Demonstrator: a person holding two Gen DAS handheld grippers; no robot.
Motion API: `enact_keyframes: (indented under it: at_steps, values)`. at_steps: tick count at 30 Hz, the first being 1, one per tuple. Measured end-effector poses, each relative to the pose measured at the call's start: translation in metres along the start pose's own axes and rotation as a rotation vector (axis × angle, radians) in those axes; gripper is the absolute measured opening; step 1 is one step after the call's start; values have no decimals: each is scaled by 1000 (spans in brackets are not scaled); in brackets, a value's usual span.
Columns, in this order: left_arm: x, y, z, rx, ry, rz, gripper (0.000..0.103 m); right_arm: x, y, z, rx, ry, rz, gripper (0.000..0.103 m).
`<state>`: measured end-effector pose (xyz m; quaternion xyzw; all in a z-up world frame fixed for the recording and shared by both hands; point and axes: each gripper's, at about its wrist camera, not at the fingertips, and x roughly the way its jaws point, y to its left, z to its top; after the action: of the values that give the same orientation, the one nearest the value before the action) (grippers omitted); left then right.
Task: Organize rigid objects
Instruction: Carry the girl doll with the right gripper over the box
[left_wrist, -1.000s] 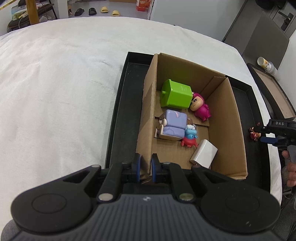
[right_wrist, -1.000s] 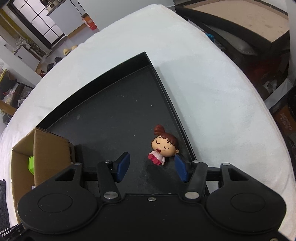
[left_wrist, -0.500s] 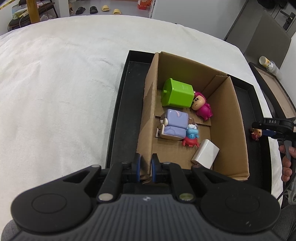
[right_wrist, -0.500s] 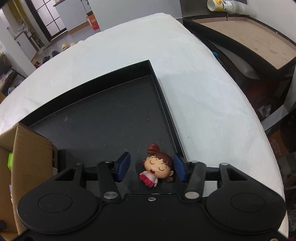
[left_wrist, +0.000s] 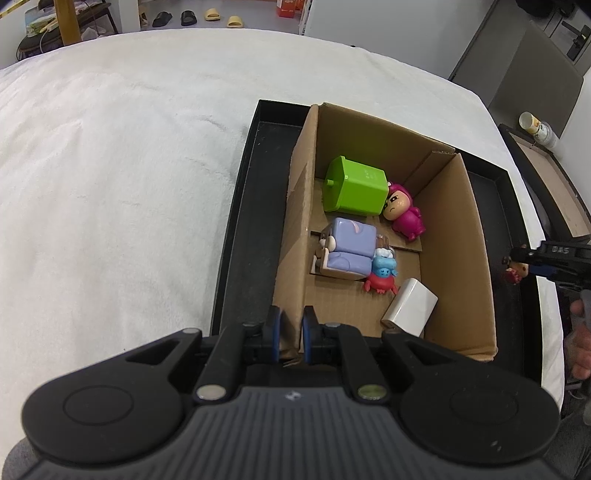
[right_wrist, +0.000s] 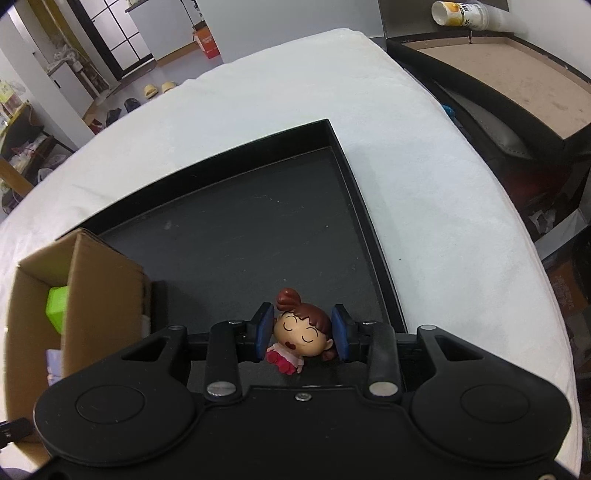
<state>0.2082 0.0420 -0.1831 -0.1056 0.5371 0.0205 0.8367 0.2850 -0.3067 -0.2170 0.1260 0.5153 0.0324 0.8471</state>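
Doll (right_wrist: 301, 334) clamped inside right hand-held gripper (right_wrist: 302, 331).

The one legible marking is the white lettering "DAS" on the black body of the right claw (left_wrist: 519, 266), which shows at the right edge of the left wrist view, beside the black tray (left_wrist: 236, 236).

A small logo is embossed on the top face of the green box (left_wrist: 354, 186), lying in the far part of the cardboard box (left_wrist: 458, 236), but it is too small to read.

In the right wrist view, the white bottle (right_wrist: 467, 15) lying at the far right has a yellow printed label with characters on it; they are too blurred to make out.

No numbers or signs show on anything else.
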Motion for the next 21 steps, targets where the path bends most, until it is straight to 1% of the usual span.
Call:
enact_keyframes:
  at_steps: [4,9,14,21]
  values:
    - [0,2,0,-4,4,-8,11,-13,3,0,6,-4,13,34]
    - [0,3,2,-4,9,-18,11,-29,15,2,-6,-1,33,34]
    - [-1,2,1,16,8,-23,11,-47,33,5,-6,-12,57,34]
    - [-1,5,0,-2,-1,-36,11,-65,65,11,-43,-40,115,34]
